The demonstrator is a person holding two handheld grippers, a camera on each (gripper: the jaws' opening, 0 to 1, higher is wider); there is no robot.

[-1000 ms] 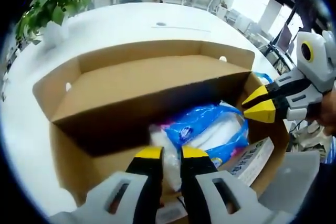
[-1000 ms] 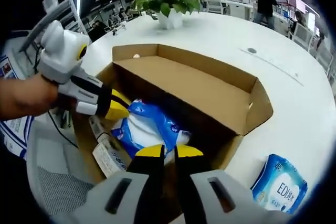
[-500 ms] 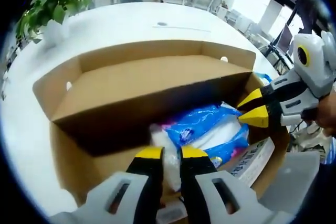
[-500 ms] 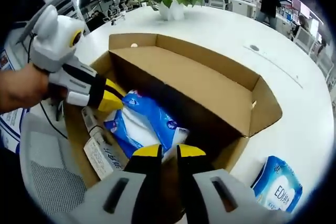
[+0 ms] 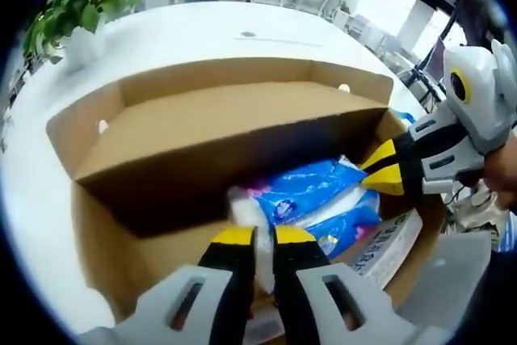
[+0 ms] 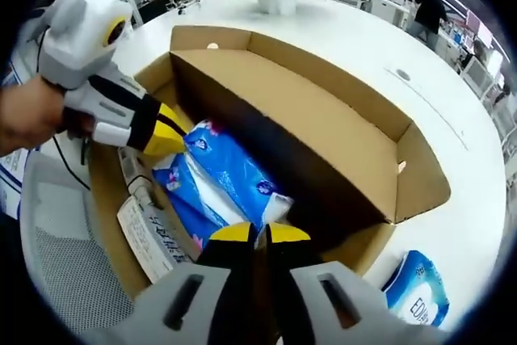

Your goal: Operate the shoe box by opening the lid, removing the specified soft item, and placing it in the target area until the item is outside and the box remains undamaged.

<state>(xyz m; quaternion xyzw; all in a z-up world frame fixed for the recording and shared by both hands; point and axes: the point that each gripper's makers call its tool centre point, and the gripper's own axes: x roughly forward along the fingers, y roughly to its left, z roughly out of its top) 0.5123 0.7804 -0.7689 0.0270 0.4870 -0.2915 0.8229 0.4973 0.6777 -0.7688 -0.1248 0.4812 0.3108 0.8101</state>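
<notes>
Both tongs are down inside the open brown cardboard shoe box [image 5: 202, 119], lid already folded back, on the white round counter [image 5: 202, 34]. Left tongs [image 5: 256, 237] are nearly pressed together, pinching the white end of the blue-and-white soft plastic tissue pack [image 5: 315, 199]. Right tongs [image 6: 251, 233] look closed too, at the pack's opposite end, though whether they hold film cannot be told. If only thin film is pinched, lifting could tear it or let it slip; dragging against the box wall could crease the cardboard.
</notes>
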